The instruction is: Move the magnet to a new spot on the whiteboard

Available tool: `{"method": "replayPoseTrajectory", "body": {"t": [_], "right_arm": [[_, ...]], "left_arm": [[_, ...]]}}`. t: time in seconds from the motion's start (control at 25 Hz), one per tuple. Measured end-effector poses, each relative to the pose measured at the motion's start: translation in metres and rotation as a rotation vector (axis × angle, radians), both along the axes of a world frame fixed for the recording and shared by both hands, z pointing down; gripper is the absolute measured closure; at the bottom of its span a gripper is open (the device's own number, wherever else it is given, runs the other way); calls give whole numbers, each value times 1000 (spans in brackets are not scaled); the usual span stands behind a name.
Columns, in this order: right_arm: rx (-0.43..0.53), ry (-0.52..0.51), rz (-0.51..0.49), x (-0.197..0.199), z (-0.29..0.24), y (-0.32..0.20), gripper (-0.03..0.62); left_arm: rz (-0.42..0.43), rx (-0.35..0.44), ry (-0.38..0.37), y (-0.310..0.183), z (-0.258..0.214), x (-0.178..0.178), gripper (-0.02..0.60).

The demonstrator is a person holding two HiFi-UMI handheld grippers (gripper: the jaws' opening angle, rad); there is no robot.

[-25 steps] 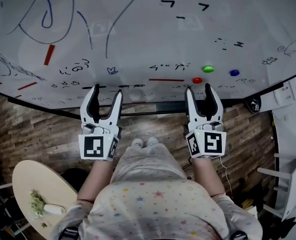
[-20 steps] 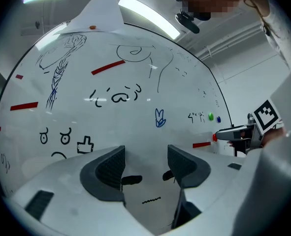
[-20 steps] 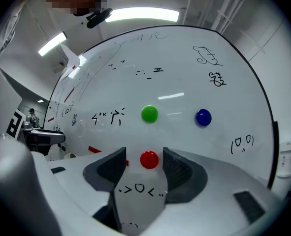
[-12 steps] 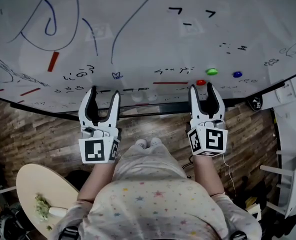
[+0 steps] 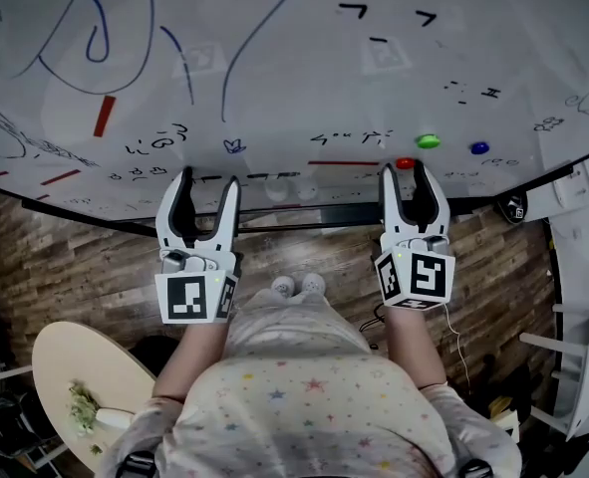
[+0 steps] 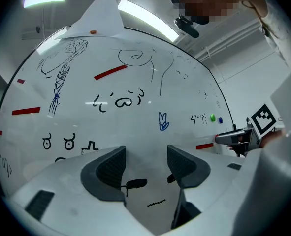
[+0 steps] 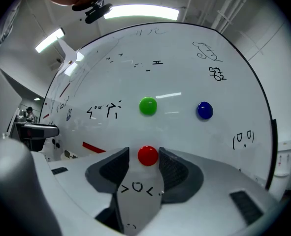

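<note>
Our right gripper, jaws apart, brackets the red magnet at lower centre (light, hard, likely slick, clinging to the whiteboard); we would pinch its rim.

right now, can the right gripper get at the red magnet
Probably yes: the red magnet sits on the whiteboard right at the tips of the right gripper's open jaws, with nothing in the way.

We spotted a round beige counter at the lower left with a greenish clump on it and wood-plank floor below. A green magnet sat near a blue magnet.
</note>
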State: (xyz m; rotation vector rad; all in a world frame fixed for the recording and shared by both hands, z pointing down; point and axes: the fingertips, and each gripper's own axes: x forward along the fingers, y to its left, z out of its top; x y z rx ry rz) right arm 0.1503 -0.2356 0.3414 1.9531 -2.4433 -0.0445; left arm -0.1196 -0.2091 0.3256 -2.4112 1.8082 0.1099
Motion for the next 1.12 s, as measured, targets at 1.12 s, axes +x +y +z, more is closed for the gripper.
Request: {"method": "replayPoseTrajectory", "body": {"t": [1.12], "right_arm": [[-1,16,23,5,1,-3,471]], "left_arm": [[-15,-9,-13,0,1,-1,334]]}}
